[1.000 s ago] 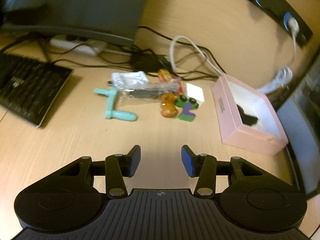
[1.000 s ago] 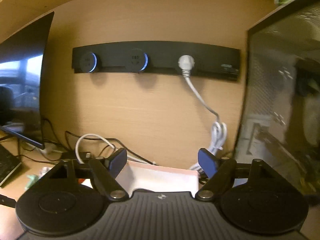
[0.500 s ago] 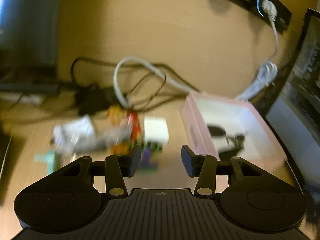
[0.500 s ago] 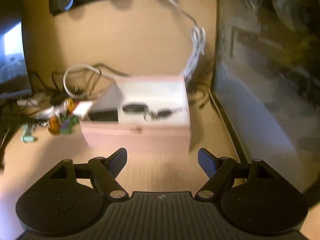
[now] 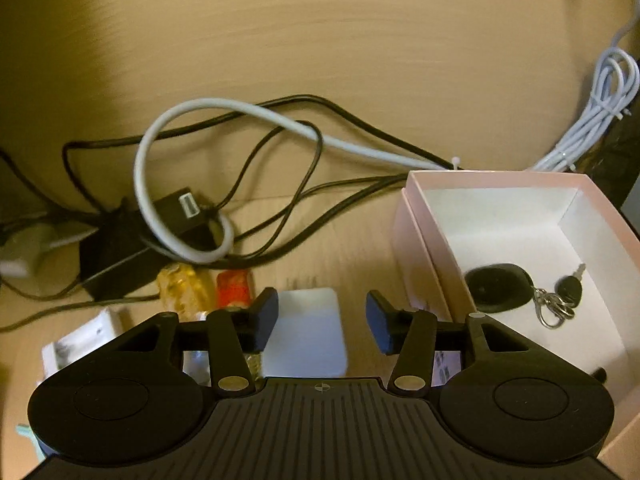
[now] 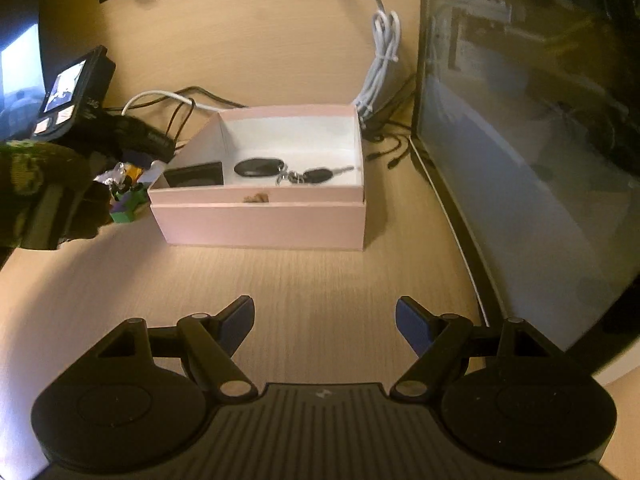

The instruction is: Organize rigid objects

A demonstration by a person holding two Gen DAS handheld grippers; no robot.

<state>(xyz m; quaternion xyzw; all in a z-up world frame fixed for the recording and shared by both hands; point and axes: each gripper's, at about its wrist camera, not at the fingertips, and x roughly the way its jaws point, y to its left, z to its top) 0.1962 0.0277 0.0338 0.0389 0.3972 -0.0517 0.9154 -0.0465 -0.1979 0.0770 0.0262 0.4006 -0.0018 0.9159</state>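
Note:
My left gripper [image 5: 322, 316] hovers over a white square block [image 5: 308, 336] lying on the desk. Its jaws are opening and the pads stand clear of the block's sides. A yellow toy [image 5: 182, 284], a red piece [image 5: 236, 290] and a clear packet [image 5: 80, 340] lie just left of the block. The pink box [image 5: 416, 240] stands to the right, holding a black key fob [image 5: 498, 288] with keys [image 5: 568, 288]. My right gripper [image 6: 324, 320] is open and empty over the desk in front of the pink box [image 6: 260, 224]. A purple and green toy [image 6: 126, 204] lies left of the box.
Black and white cables loop around a black adapter [image 5: 132, 240] behind the pile. A coiled white cable [image 5: 600, 112] hangs at the back right. A glass-sided computer case [image 6: 540, 120] walls off the right. A person's gloved hand [image 6: 36, 192] is at the left.
My left gripper swept right and forward, from well short of the pile to directly over the white block beside the box. My right gripper tipped down from the wall sockets to the box.

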